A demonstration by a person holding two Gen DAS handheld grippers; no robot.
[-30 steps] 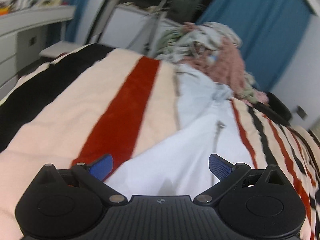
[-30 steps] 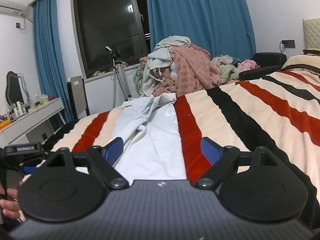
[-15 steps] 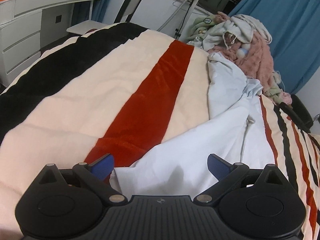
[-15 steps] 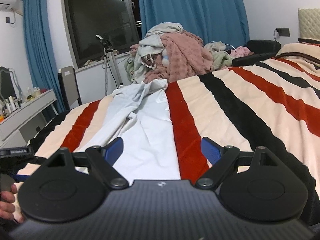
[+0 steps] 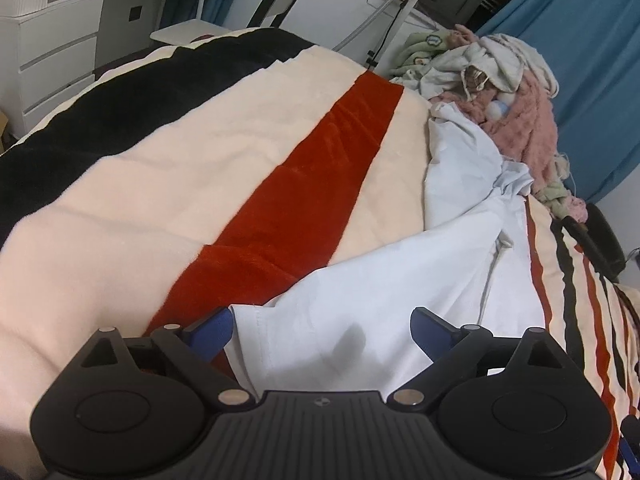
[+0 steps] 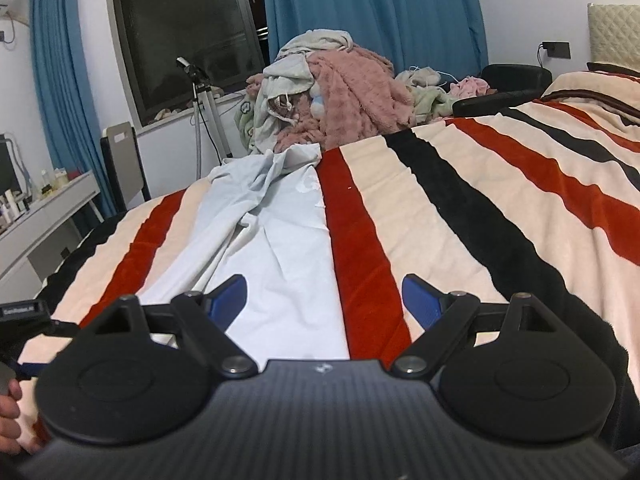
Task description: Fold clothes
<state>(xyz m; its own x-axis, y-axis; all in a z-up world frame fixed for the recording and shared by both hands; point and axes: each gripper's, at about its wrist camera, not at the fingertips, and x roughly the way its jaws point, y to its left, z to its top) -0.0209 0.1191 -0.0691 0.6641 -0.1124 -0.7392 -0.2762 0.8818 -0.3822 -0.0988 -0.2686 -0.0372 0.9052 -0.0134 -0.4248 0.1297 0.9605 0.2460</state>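
Note:
A pale blue-white garment (image 5: 400, 280) lies stretched lengthwise on the striped blanket (image 5: 200, 160), crumpled at its far end. My left gripper (image 5: 322, 326) hovers over its near hem corner. Its jaws are closing but still wide, with the cloth lying between them, and the blue pads (image 5: 212, 330) do not press it. In the right wrist view, the same garment (image 6: 280, 248) runs away from my right gripper (image 6: 324, 294). That gripper stands open above the near edge of the garment and a red stripe, with nothing gripped.
A heap of pink and grey clothes (image 6: 340, 92) sits at the bed's far end. A tripod (image 6: 200, 112) and a white dresser (image 5: 60, 40) stand to the left, and a black chair (image 6: 516, 76) to the right. A hand (image 6: 10, 400) shows at the left edge.
The left gripper has tipped down and rolled, and it has come nearer the garment's hem corner, which now lies between its fingers. The right gripper has sunk slightly toward the bed.

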